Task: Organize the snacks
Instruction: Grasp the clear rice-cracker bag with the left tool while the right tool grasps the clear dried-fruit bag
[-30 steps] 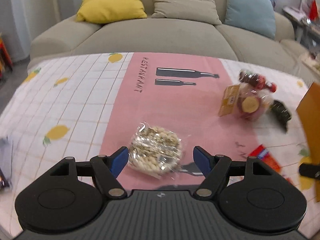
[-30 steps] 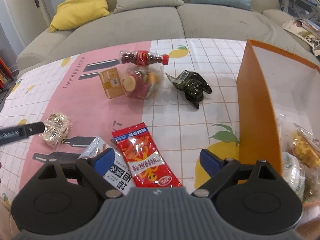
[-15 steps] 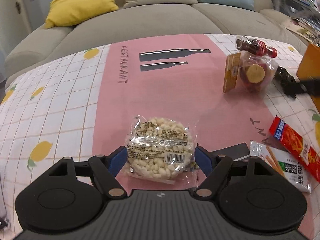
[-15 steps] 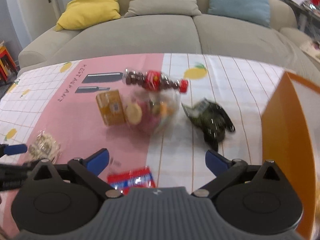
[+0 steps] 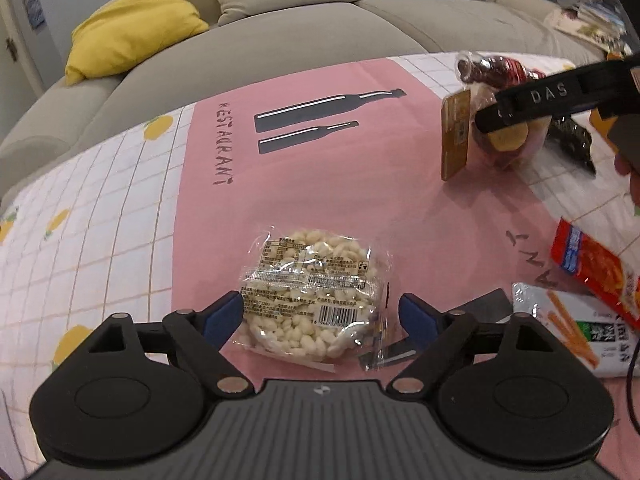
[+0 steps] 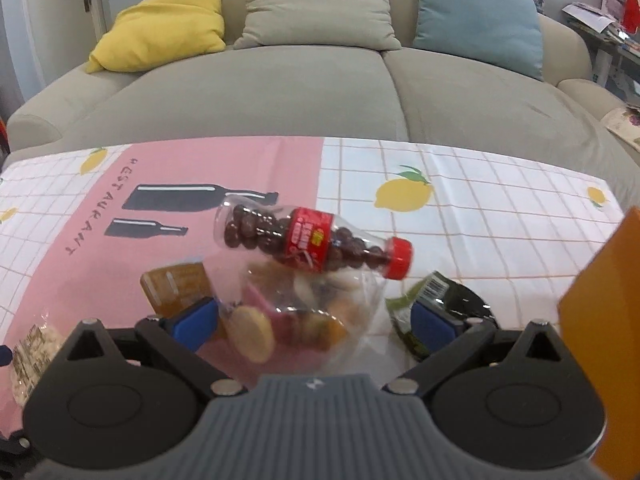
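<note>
A clear pack of puffed rice cakes (image 5: 310, 292) lies on the pink cloth. My left gripper (image 5: 322, 316) is open with its blue fingertips on either side of the pack's near end. My right gripper (image 6: 314, 320) is open around a clear bag of mixed sweets (image 6: 296, 320). A small bottle of chocolate balls (image 6: 316, 244) with a red cap lies just beyond that bag. A tan card box (image 6: 176, 288) leans at the bag's left. The right gripper's finger also shows in the left wrist view (image 5: 552, 100), over the bag.
A dark green packet (image 6: 452, 304) lies right of the sweets bag. An orange box wall (image 6: 600, 320) stands at the right. A red snack packet (image 5: 592, 268) and a white stick-snack packet (image 5: 568, 332) lie near the left gripper. A sofa with cushions (image 6: 316, 4) stands behind the table.
My right gripper has moved forward and down until its open fingers flank the sweets bag. My left gripper has crept slightly closer around the rice cake pack and stays open.
</note>
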A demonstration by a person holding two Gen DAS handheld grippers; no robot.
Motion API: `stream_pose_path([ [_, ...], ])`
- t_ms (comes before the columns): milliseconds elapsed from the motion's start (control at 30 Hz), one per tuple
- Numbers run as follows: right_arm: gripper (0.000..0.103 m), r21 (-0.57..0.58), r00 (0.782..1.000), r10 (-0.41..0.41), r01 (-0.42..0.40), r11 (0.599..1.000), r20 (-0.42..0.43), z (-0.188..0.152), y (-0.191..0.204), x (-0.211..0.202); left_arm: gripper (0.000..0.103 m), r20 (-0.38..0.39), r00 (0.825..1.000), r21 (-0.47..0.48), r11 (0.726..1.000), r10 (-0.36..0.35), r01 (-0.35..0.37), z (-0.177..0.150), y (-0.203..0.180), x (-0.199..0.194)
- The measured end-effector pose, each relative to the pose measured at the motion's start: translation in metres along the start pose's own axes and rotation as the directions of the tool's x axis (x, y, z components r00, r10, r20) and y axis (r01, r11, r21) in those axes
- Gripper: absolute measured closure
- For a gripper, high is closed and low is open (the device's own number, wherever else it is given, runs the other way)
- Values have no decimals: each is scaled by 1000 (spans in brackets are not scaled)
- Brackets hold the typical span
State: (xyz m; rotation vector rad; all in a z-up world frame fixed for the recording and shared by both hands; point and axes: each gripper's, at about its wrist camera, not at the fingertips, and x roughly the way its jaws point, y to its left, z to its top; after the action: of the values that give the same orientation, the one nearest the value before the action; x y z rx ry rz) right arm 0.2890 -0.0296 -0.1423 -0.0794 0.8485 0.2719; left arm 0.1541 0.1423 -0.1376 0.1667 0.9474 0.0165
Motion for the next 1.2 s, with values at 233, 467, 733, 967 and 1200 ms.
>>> stream_pose_path([
  [233, 32, -5, 998, 52, -52, 999, 22, -8, 3, -6, 6, 0, 1000, -10, 1000, 1, -1, -1, -4, -1],
  [467, 43, -3, 995, 101, -101, 995, -14, -28, 0, -34, 13, 9, 998, -6, 998, -61, 61, -4, -20, -13],
  [733, 44, 7, 992, 116, -116, 993, -43, -51, -9, -72, 5, 52, 998, -101, 995, 32, -26, 4, -14, -19],
  [967, 32, 19, 993, 106, -105, 994, -54, -56, -11, -67, 5, 33, 999, -203, 979, -4, 11, 16, -6, 0],
  [1200, 14, 6, 992, 117, -116, 993, -52, -58, -6, -65, 0, 28, 1000, -230, 973, -2, 9, 14, -11, 15],
])
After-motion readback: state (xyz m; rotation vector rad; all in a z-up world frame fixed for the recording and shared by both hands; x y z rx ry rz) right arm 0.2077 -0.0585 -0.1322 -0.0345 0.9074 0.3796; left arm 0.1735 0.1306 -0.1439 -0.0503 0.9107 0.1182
